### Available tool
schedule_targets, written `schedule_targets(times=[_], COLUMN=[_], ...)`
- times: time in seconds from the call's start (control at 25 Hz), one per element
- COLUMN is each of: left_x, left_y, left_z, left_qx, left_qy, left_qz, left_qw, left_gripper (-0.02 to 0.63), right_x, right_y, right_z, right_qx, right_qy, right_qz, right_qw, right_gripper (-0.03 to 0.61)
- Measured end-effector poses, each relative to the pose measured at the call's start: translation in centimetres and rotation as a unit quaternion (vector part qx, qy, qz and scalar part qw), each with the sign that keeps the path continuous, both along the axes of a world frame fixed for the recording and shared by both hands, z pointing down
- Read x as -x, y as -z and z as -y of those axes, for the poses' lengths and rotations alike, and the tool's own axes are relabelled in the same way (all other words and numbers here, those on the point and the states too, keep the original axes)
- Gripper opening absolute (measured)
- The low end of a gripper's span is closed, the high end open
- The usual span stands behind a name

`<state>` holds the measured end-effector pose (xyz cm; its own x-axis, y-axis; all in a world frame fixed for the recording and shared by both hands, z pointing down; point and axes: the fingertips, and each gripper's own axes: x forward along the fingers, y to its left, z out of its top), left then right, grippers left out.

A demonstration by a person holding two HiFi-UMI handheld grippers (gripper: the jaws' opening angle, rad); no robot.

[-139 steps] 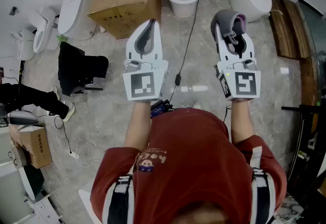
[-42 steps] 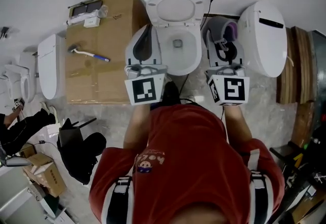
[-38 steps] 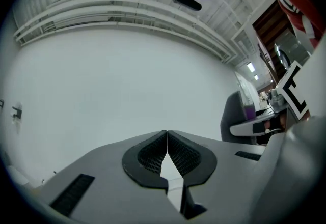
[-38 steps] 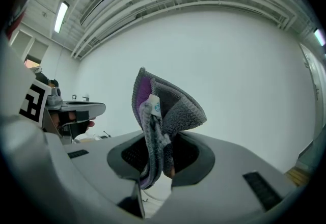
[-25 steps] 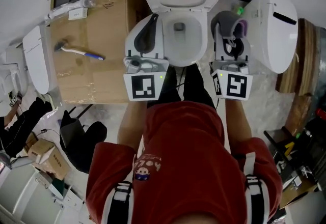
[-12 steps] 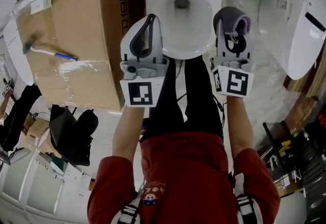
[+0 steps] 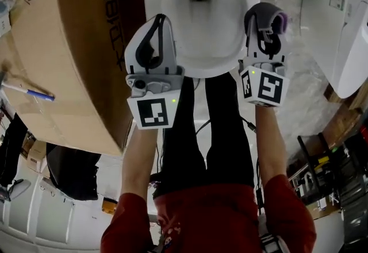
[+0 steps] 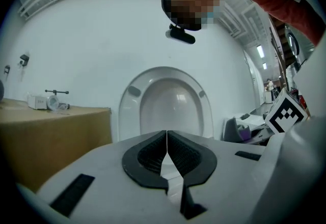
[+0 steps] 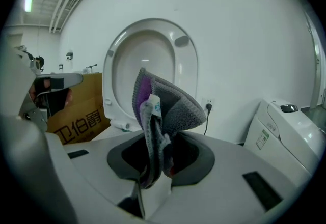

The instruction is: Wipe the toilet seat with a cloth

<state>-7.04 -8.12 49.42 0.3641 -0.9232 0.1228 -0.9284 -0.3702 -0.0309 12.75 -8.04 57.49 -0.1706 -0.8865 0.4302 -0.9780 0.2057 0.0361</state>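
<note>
Cardboard box (image 7: 63, 45) stands just beside the toilet (image 7: 198, 65), on its left; a blue-handled tool (image 7: 29, 94) lies on the box. A second white unit (image 7: 345, 33) stands to the toilet's right. Toilet seat (image 9: 189, 73) is raised upright behind the bowl.

Left gripper (image 8: 166, 141), near the toilet's front left rim: fingers closed together, holding nothing.

Right gripper (image 9: 157, 163), near the front right rim: fingers clamped on the grey-and-purple cloth (image 9: 163, 106).

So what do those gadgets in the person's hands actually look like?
Each is a white plastic shell with black rubbery fingers: left gripper, right gripper. At the rear each carries a cube printed with black-and-white square markers and a small green light. The person wears a red short-sleeved top.
</note>
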Motion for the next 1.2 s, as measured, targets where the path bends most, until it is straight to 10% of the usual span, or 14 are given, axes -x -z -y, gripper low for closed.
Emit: schedule_targets(times=[1.2], left_x=[2.0], left_y=[-3.2], left_z=[2.1], left_qx=[-0.004], left_qy=[0.02], left_qz=[-0.006], left_qw=[0.9998], left_gripper=[0.017], right_x=[1.4], right_y=[-7.2], right_z=[10.0], right_qx=[0.022], right_qy=[-0.008], right_qz=[-0.052], right_qw=[0.998], right_gripper=[0.089])
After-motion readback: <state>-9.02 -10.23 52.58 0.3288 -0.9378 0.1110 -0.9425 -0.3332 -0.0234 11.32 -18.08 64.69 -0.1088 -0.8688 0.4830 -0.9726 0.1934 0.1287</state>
